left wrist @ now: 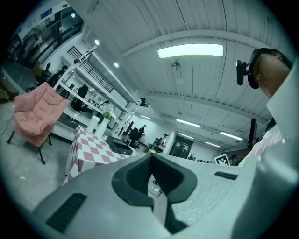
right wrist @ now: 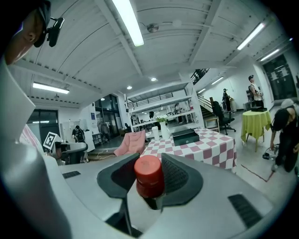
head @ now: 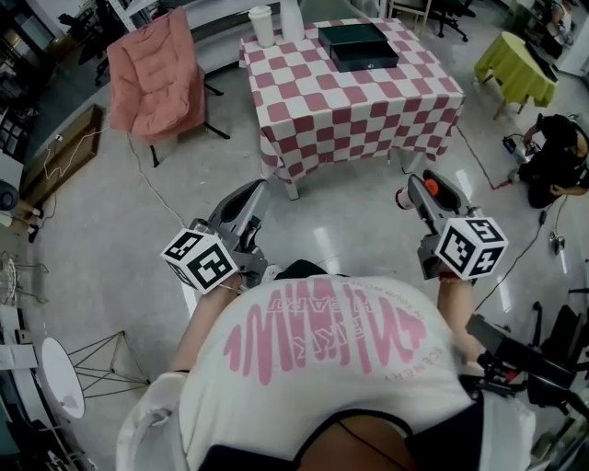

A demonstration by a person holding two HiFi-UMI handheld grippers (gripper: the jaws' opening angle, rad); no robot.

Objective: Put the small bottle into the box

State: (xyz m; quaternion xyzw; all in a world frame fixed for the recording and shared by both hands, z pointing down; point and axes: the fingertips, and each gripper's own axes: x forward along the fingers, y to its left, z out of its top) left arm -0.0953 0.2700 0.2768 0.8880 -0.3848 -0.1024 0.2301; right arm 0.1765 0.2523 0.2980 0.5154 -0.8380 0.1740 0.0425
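While I am standing short of the checked table (head: 368,110), right gripper (right wrist: 148,164): its jaws are clamping the small bottle (right wrist: 149,179), whose red cap is pointing back at the camera.
Small bottle: it is hanging over the floor in front of the table, well apart from the box.
Box (head: 359,44): dark, it is sitting at the table's far side, near a white cup (head: 261,25).
Left gripper (left wrist: 150,161): its jaws are meeting at the tips and gripping nothing.
Pink chair (head: 152,74): it is standing left of the table.
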